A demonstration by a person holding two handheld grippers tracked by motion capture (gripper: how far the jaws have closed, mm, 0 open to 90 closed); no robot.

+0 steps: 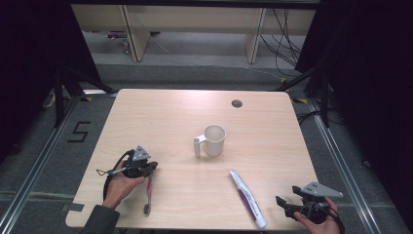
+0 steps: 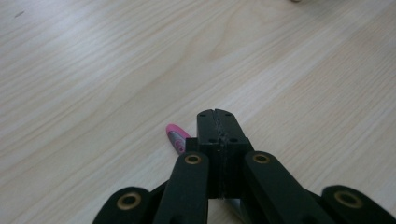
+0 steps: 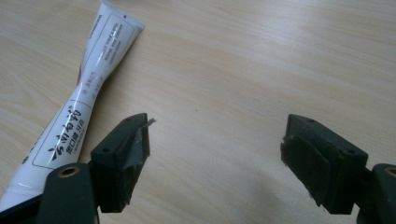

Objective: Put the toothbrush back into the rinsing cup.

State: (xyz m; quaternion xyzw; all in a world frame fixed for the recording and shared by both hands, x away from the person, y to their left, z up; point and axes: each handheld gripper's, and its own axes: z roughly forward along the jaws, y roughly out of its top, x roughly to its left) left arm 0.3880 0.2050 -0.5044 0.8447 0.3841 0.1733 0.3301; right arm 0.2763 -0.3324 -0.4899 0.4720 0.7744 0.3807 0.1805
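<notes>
White mug (image 1: 215, 140) near the middle of the tabletop (image 1: 160, 112), upright, handle toward the left. Can't tell if anything's in it, inside just looks pale. Sits well apart from everything else.

Left gripper (image 1: 148, 167) at the front left, jaws clenched tight together with nothing pinched between them. Pink toothbrush (image 1: 148, 195) lying flat right under and beside it, handle end up by the jaws, bristle end toward the front edge. From the left gripper view, pink handle tip (image 2: 176, 137) peeking out just left of the shut jaws, touching or nearly so, hard to call.

Right gripper (image 1: 282, 202) at the front right, jaws spread wide, holding nothing, bare wood between them. Toothpaste (image 1: 247, 197) lying flat just left of it, white tube with a purple stripe, running diagonally toward the front edge. In the right gripper view, tube (image 3: 88, 88) just beside the left-hand jaw, apart from it.

Tabletop is light wood grain, rounded corners, small round cable hole (image 1: 237, 103) near the far edge. Grey carpet floor around it, a "5" (image 1: 79, 131) taped on the floor at left, metal rails either side, black curtains left and right, pale furniture legs and loose cables at the back.
</notes>
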